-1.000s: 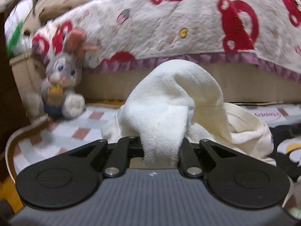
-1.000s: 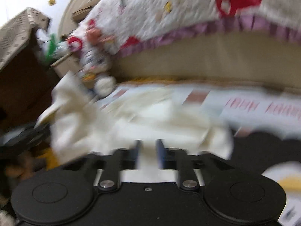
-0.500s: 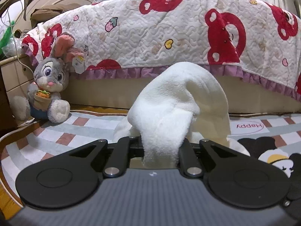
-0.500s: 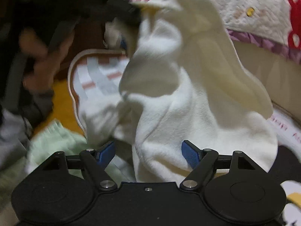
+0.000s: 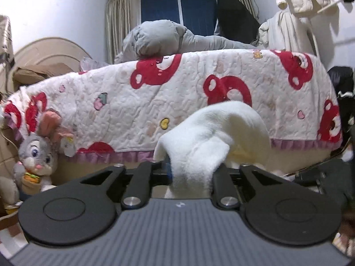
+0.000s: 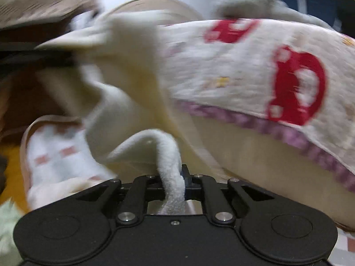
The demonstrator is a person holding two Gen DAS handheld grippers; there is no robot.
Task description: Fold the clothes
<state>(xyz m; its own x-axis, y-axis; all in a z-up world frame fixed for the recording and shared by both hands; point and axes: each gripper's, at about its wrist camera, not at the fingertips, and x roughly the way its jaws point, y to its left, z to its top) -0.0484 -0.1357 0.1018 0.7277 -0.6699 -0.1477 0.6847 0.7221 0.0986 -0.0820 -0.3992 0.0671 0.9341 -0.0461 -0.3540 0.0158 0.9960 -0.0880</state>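
Progress: early stage. No fold is visible on the garment and nothing lies flat.

Left tongs [image 5: 190, 173]: pressed on a thick bunch of the cream fleece garment [image 5: 213, 137]. The cloth humps up above the jaws and drops away behind them. The grip takes in several layers, not a single edge.

Right tongs [image 6: 175, 185]: pinching a narrow rolled strip of the same fleece garment [image 6: 124, 93], which rises up and to the left from the jaws in a twisted sheet. This view is blurred, so which part of the garment is held cannot be told.

Location of the garment: held in the air between the two tongs, in front of the bed with the red bear quilt [image 5: 199, 93]. Whether its lower end touches the checked floor mat [image 6: 53, 155] cannot be told.

Also noted: a plush rabbit [image 5: 35, 155] on the floor at the bed's left end, well apart from the work; a pale green cloth [image 6: 7, 230] at the lower left edge of the right view, state unclear.

Outstanding, in my judgement: spread the garment, lay it flat on the mat, make every fold. The bunched left grip is likely to need retaking at an edge or corner first.
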